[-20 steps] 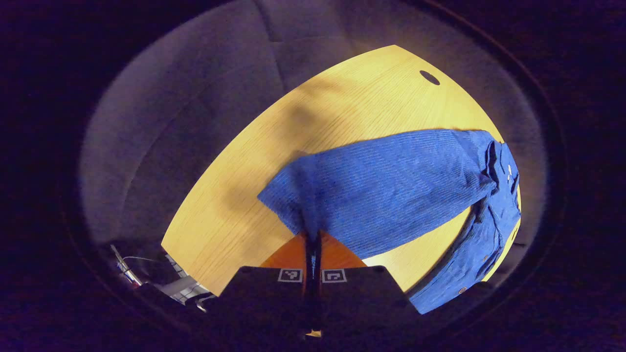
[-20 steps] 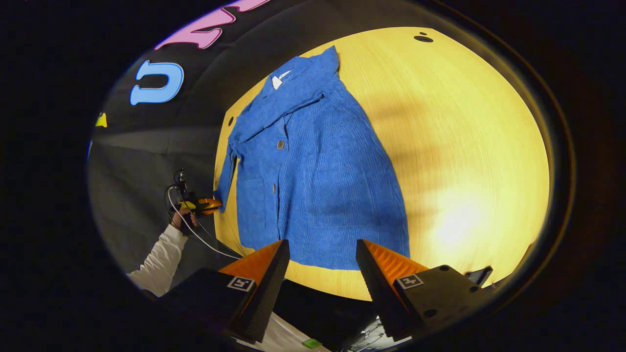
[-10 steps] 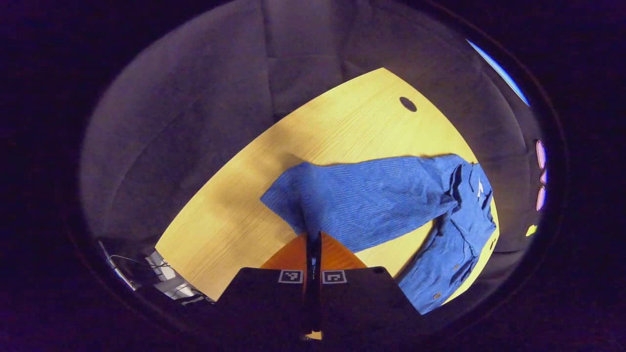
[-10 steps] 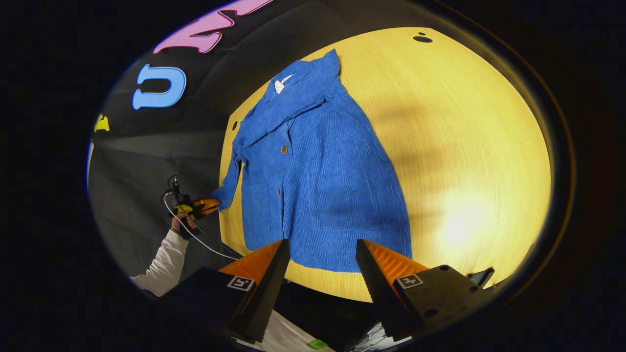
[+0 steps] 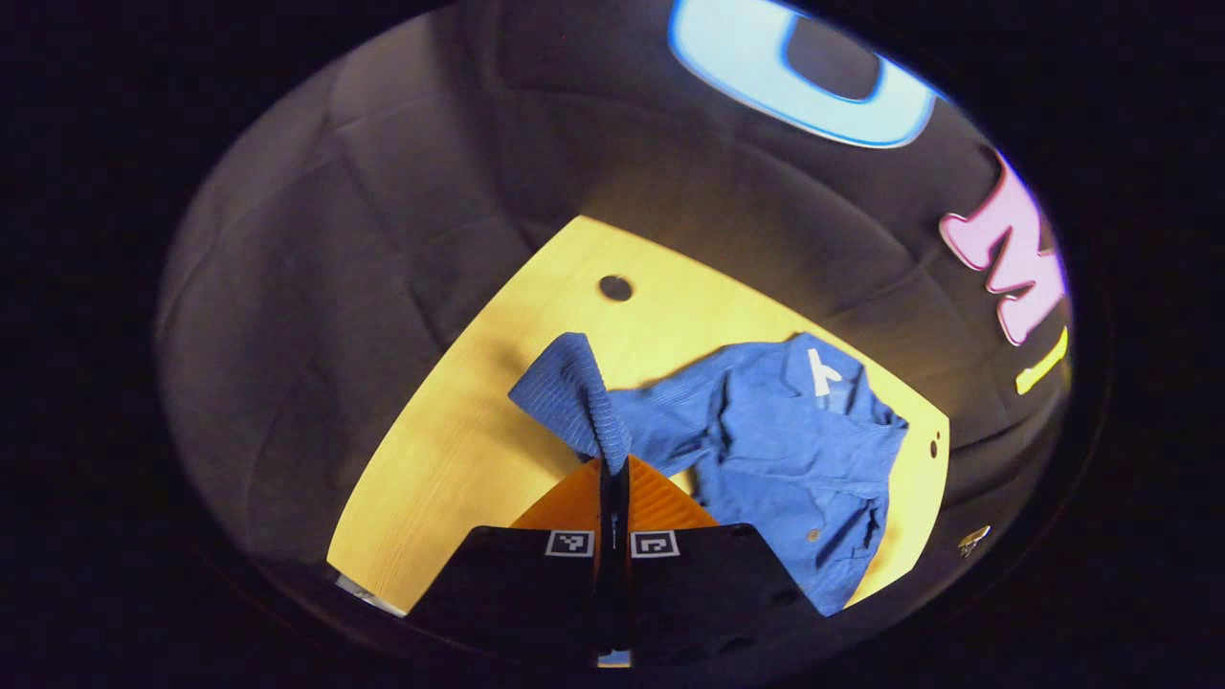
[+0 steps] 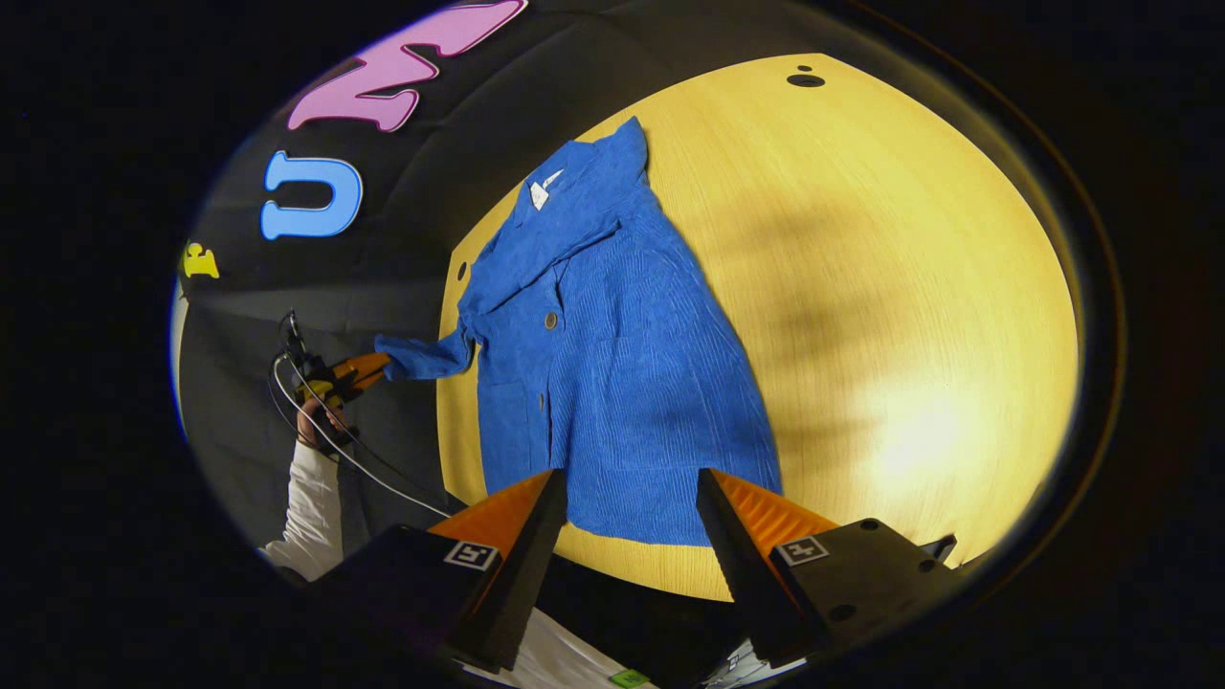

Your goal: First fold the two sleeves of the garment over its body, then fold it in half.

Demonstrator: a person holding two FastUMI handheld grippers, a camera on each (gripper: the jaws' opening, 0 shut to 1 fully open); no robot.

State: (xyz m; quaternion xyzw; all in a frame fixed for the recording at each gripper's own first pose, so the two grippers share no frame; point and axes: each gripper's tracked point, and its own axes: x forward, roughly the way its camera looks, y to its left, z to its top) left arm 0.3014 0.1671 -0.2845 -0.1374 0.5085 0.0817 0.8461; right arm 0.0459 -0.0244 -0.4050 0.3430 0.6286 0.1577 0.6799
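My left gripper [image 5: 613, 471] has its fingers pressed together on the cuff end of a sleeve [image 5: 577, 397] of the blue corduroy jacket [image 5: 794, 450], and the sleeve rises from the jacket's shoulder up to my fingertips, lifted clear of the yellow wooden bench [image 5: 450, 459]. In the right gripper view that same gripper [image 6: 368, 366] sits out past the bench's left edge, held in a hand [image 6: 316, 421] with a white sleeve behind it, and the jacket sleeve [image 6: 421, 354] stretches sideways off the bench to it. The jacket [image 6: 612, 364] lies flat on the bench [image 6: 909, 287], collar toward the far edge with a small white tag [image 6: 539, 194] inside it, buttons running down the front, hem toward me. The other sleeve seems to lie folded over the body, though I cannot tell for sure. My right gripper [image 6: 632, 517] hangs above the near edge of the bench by the hem, its fingers spread wide apart with nothing between them. A round hole [image 6: 805, 80] shows in the bench's far corner.
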